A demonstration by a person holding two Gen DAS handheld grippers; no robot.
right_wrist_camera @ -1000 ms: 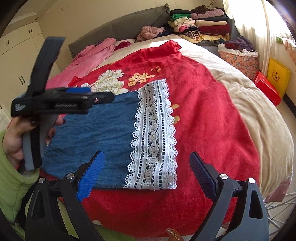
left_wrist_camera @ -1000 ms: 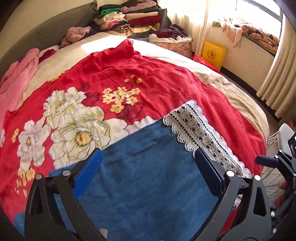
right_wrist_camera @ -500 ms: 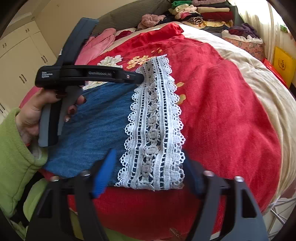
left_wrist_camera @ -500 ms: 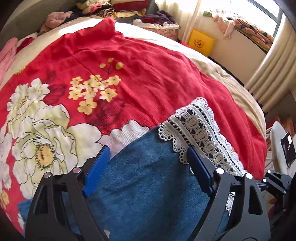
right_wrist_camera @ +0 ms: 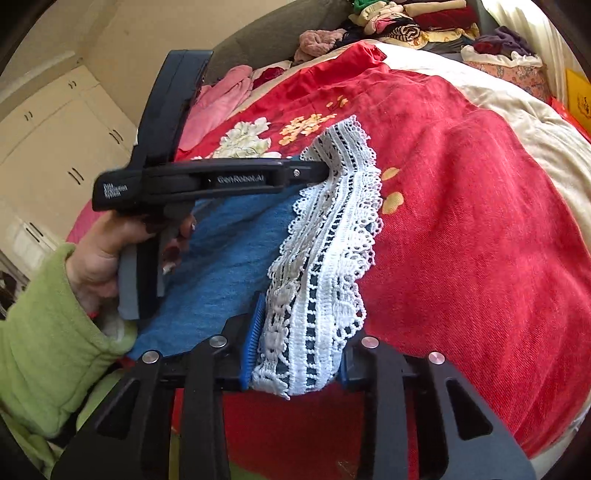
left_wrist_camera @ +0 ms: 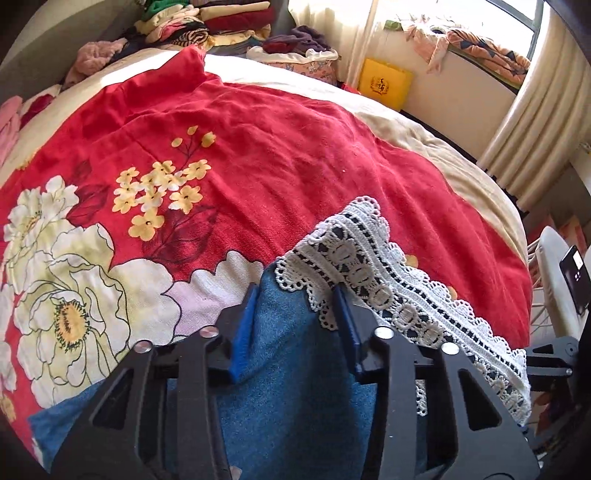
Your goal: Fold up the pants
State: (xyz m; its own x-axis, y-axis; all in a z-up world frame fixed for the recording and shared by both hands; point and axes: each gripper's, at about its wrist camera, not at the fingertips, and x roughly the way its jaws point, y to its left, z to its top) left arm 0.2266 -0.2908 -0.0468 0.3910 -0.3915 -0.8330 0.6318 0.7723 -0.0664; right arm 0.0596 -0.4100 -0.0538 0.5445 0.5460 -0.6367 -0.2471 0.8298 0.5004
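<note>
Gripping pants (left_wrist_camera: 295, 369) lace hem: L gripper (left_wrist_camera: 295, 325) far corner, R gripper (right_wrist_camera: 295, 354) near.

Sunlit window (left_wrist_camera: 513, 22) with cream curtains (left_wrist_camera: 532, 129); pale cupboards (right_wrist_camera: 55, 140), perhaps wardrobes, opposite.

Pants (left_wrist_camera: 295, 387) on bedspread (left_wrist_camera: 295, 147), clothes pile (left_wrist_camera: 207, 22) behind, box (left_wrist_camera: 386, 83) beside bed

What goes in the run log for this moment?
left gripper: shut on pants far hem corner | right gripper: shut on lace hem near corner
</note>
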